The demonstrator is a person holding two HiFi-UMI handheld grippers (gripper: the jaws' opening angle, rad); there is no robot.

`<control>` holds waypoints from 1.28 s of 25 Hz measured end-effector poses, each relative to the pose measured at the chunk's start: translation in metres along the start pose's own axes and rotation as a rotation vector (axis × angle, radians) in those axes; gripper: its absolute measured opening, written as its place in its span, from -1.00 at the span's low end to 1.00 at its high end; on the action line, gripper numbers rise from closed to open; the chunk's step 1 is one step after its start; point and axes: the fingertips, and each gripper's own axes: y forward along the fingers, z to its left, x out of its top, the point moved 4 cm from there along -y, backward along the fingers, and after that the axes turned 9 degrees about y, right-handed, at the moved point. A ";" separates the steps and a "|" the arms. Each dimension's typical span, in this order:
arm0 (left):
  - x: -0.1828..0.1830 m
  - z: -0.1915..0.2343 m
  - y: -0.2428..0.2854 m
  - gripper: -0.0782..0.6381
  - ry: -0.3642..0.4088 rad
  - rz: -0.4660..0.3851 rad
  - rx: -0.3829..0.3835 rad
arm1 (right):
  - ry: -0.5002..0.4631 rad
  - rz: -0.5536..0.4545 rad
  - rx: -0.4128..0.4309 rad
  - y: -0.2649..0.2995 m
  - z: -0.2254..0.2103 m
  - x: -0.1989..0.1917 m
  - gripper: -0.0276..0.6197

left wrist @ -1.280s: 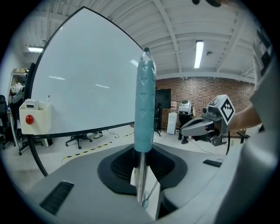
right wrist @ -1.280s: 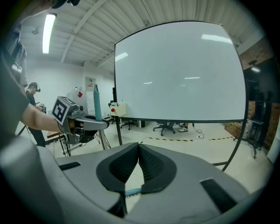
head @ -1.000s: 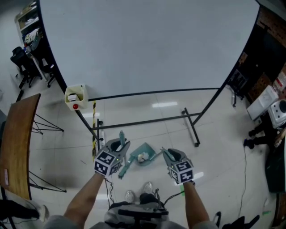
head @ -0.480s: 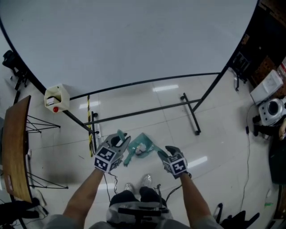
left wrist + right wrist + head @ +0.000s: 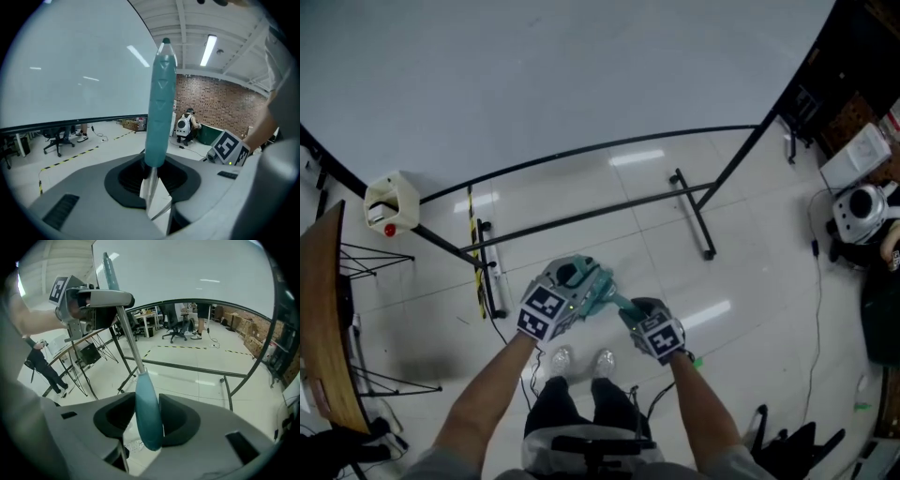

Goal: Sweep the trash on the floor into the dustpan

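**A:** How does the right gripper (image 5: pixel 146 430) stand?

**B:** Its jaws have just been closing. They sit against both sides of a teal handle (image 5: pixel 146 408). It is most likely the dustpan's, though that view hides the pan itself.

**A:** And the left gripper (image 5: pixel 151 187)?

**B:** It is clamped on the broom (image 5: pixel 159 103) where the teal grip meets the metal shaft. The grip sticks up past its jaws.

**A:** Where is the dustpan (image 5: pixel 600 285)?

**B:** It is between the two grippers, just ahead of the right one's tips and partly beneath the left. No view shows the trash.

**A:** What might go wrong?

**B:** The right hold sits near the handle's rounded end. A lift from there could let the pan swing or tip, spilling whatever lies inside onto the floor (image 5: pixel 609 202). The broom's shaft also runs down close past the right gripper. A hasty move by either hand could knock the pan or twist the handle out of the pads.
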 end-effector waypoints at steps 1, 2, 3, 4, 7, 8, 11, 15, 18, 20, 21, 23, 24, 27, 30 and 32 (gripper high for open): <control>-0.002 -0.003 0.005 -0.59 -0.003 -0.004 -0.016 | 0.003 -0.009 0.005 0.001 0.002 0.001 -0.40; -0.003 -0.006 0.009 -0.59 -0.007 -0.008 -0.033 | 0.004 -0.017 0.008 0.002 0.003 0.001 -0.40; -0.004 -0.008 0.013 -0.59 -0.012 -0.012 -0.049 | 0.002 -0.024 0.009 0.002 0.004 0.002 -0.40; -0.004 -0.011 0.017 -0.59 -0.015 -0.016 -0.065 | -0.002 -0.029 0.008 0.002 0.004 0.004 -0.40; -0.001 -0.020 0.025 -0.58 -0.015 -0.028 -0.105 | -0.002 -0.021 -0.003 0.005 0.004 0.004 -0.41; 0.000 -0.023 0.026 -0.58 -0.018 -0.033 -0.117 | 0.000 -0.023 -0.002 0.006 0.005 0.003 -0.41; 0.004 -0.033 0.029 -0.58 -0.037 -0.048 -0.146 | 0.008 -0.039 0.006 0.007 0.008 0.003 -0.41; 0.007 -0.043 0.032 -0.57 -0.067 -0.060 -0.171 | 0.015 -0.060 0.000 0.005 0.008 0.005 -0.42; 0.005 -0.050 0.030 -0.55 -0.083 -0.072 -0.189 | 0.032 -0.080 0.006 0.004 0.008 0.005 -0.42; 0.006 -0.053 0.028 -0.55 -0.102 -0.081 -0.184 | 0.034 -0.086 0.019 0.004 0.008 0.005 -0.43; 0.007 -0.054 0.028 -0.54 -0.120 -0.082 -0.181 | 0.033 -0.088 0.025 0.004 0.008 0.004 -0.43; 0.006 -0.056 0.028 -0.53 -0.149 -0.086 -0.182 | 0.030 -0.091 0.031 0.002 0.008 0.003 -0.44; 0.006 -0.057 0.028 -0.53 -0.157 -0.089 -0.184 | 0.027 -0.092 0.033 0.002 0.008 0.002 -0.44; 0.005 -0.059 0.027 -0.53 -0.171 -0.099 -0.189 | 0.020 -0.091 0.039 0.003 0.009 0.003 -0.45; 0.006 -0.063 0.027 -0.52 -0.171 -0.099 -0.191 | 0.017 -0.093 0.043 0.004 0.009 0.005 -0.45; 0.007 -0.068 0.028 -0.52 -0.139 -0.093 -0.197 | 0.015 -0.095 0.045 0.004 0.009 0.006 -0.45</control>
